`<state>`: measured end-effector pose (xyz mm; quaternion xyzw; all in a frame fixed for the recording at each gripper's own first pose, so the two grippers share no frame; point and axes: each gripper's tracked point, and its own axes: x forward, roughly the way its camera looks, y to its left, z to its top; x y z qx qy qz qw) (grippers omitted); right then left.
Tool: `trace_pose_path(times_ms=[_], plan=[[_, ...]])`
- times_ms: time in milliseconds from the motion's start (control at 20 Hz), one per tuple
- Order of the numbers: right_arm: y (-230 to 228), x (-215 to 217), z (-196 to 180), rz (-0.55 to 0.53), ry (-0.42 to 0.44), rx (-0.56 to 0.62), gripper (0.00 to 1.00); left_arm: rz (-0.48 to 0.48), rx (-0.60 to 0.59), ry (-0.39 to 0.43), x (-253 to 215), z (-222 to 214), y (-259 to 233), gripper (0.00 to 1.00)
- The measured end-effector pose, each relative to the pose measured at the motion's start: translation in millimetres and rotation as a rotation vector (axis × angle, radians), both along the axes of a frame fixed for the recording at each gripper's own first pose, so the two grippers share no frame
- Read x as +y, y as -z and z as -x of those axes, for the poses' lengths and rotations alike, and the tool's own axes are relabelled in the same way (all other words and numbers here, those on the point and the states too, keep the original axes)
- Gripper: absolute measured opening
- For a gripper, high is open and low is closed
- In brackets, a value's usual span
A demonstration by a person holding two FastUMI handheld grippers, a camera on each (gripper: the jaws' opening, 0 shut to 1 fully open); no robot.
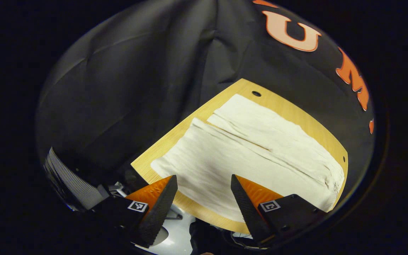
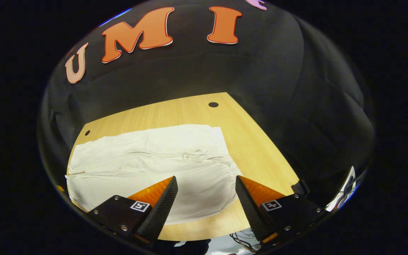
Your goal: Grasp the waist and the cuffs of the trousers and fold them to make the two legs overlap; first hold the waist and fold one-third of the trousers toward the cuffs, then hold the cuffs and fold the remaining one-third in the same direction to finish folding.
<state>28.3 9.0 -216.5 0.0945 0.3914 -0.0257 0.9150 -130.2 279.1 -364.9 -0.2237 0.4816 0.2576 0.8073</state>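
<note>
Cream trousers (image 1: 253,152) lie flat on a light wooden table (image 1: 298,113), the two legs side by side with a thin seam of wood showing between them. In the left gripper view the cuff end lies nearest, and my left gripper (image 1: 203,177) hovers open above it, nothing between its fingers. In the right gripper view the trousers (image 2: 147,159) stretch off to the left, with the gathered waist at their right end. My right gripper (image 2: 206,177) hangs open over the waist's near edge, holding nothing.
The table (image 2: 257,141) has small round holes (image 2: 213,104) near its far corners and bare wood to the right of the waist. Black cloth walls close in behind. A striped strap-like object (image 1: 69,179) sits off the table's left edge, and cables (image 2: 243,236) lie below its front edge.
</note>
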Motion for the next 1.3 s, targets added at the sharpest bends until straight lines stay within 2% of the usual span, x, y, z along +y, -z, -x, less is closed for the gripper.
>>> trace_pose_path(times_ms=[200,500,550,950,1050,1150,1200,1300], plan=[[17.1,4.6,7.1,-0.043,0.042,0.064,0.98,0.077,0.06,-0.093,19.5,9.8,18.4,0.98],[37.8,9.1,14.6,-0.077,0.103,0.128,0.96,0.255,0.127,-0.268,57.2,34.8,75.9,0.98],[40.1,10.7,15.0,-0.08,0.108,0.138,0.96,0.281,0.132,-0.292,59.4,34.7,78.9,1.0],[48.6,18.8,12.3,-0.086,0.141,0.17,0.95,0.408,0.136,-0.382,67.6,27.7,106.1,0.96],[47.5,22.7,11.2,-0.086,0.146,0.171,0.96,0.424,0.127,-0.385,68.5,24.3,110.8,1.0],[47.0,28.6,11.9,-0.096,0.156,0.174,0.95,0.426,0.104,-0.371,74.1,16.1,110.3,0.92],[46.6,32.4,11.8,-0.105,0.16,0.174,0.95,0.429,0.086,-0.365,76.9,9.8,111.9,0.94],[45.9,36.9,14.0,-0.12,0.177,0.172,0.95,0.447,0.04,-0.376,80.3,-4.1,115.2,0.79]])
